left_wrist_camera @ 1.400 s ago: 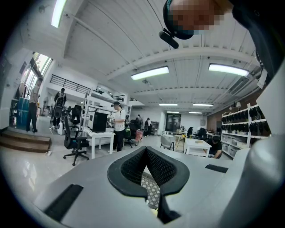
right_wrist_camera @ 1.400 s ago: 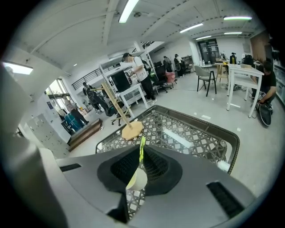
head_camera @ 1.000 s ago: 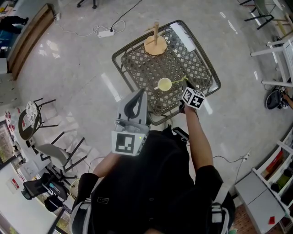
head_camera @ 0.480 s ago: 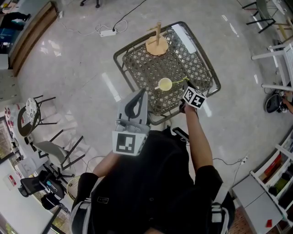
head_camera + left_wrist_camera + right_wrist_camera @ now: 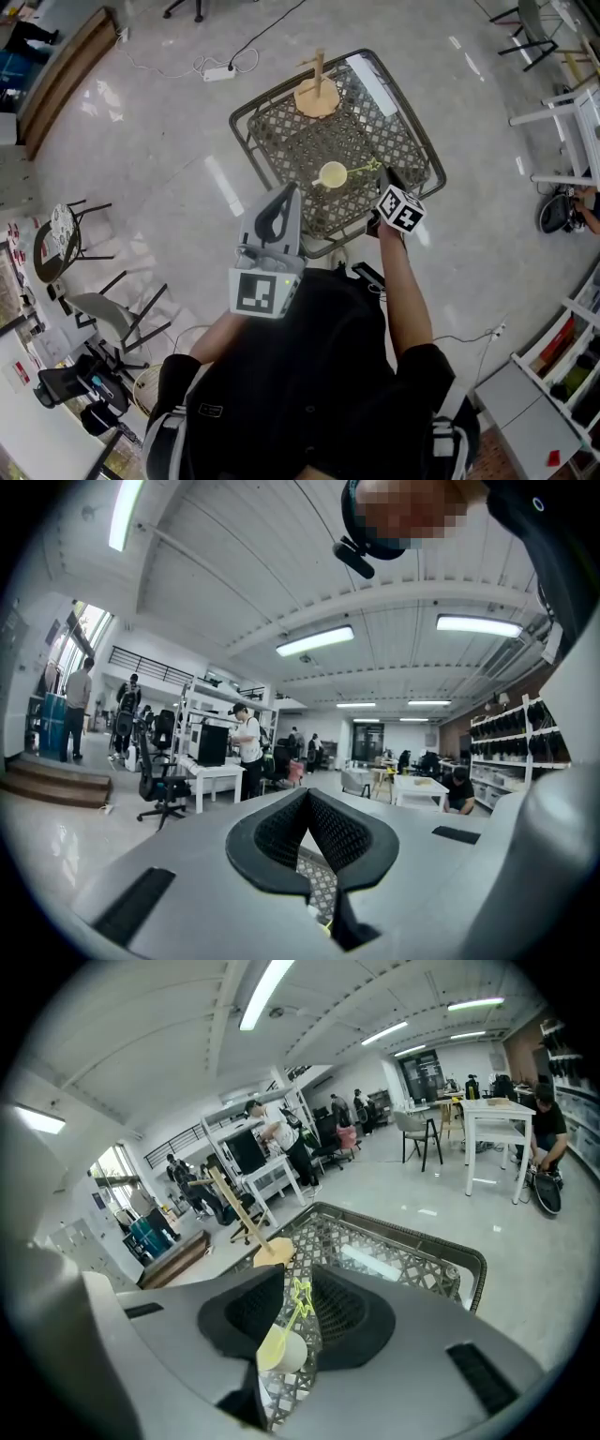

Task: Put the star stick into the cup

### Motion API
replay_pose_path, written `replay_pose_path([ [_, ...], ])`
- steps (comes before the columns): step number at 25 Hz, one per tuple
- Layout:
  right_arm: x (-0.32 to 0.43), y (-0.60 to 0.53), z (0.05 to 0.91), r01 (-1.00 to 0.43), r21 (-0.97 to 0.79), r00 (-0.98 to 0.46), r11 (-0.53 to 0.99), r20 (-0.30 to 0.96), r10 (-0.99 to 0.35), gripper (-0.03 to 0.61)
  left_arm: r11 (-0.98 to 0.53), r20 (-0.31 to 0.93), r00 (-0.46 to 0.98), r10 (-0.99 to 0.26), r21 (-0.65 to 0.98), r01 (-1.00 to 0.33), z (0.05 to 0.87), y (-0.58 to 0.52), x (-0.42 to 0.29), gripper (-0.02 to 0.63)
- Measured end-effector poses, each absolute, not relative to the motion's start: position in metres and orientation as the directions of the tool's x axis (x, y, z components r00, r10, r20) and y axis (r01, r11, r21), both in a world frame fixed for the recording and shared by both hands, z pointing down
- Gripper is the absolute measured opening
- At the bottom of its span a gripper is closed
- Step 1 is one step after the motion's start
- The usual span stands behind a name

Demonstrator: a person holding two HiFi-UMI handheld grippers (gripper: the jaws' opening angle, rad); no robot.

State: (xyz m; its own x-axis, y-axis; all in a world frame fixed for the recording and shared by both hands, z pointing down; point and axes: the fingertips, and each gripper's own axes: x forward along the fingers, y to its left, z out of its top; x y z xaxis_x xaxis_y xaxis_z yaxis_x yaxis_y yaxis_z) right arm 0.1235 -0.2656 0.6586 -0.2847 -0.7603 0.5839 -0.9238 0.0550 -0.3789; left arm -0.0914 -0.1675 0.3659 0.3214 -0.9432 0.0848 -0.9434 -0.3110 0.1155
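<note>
- right gripper (image 5: 298, 1271): jaws a little apart and clamping nothing. The star stick (image 5: 301, 1299) shows in the gap at its tips, star head nearest them (touching a pad or not, can't tell).
- the stick's low end sits inside the cup (image 5: 286, 1352), just ahead of and below the jaws. It leans back toward the gripper. The cup stands on the mesh table (image 5: 441, 1269).
- left gripper (image 5: 307, 797): tips pressed together, empty, pointing out over the near table edge, well back from the cup.
- step: judged as the release, with the stick in the cup.
- next: draw the right gripper straight back, without snagging the star head or tipping the cup.
</note>
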Motion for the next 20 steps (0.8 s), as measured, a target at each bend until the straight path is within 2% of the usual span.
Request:
replay_pose_path([
  [9,0.12,-0.24,0.591,-0.915,-0.385,-0.316,0.124,0.489,-0.813,0.074,-0.324,0.069,0.332,-0.941,0.109,-0.94,0.36,-0.156,-0.079,0.017],
  [20,0.106,-0.199,0.507,-0.922,-0.304,-0.339,0.238,0.346,-0.875,0.031,-0.318,0.049,0.324,-0.945,0.096,-0.943,0.352,-0.14,-0.075,0.017],
])
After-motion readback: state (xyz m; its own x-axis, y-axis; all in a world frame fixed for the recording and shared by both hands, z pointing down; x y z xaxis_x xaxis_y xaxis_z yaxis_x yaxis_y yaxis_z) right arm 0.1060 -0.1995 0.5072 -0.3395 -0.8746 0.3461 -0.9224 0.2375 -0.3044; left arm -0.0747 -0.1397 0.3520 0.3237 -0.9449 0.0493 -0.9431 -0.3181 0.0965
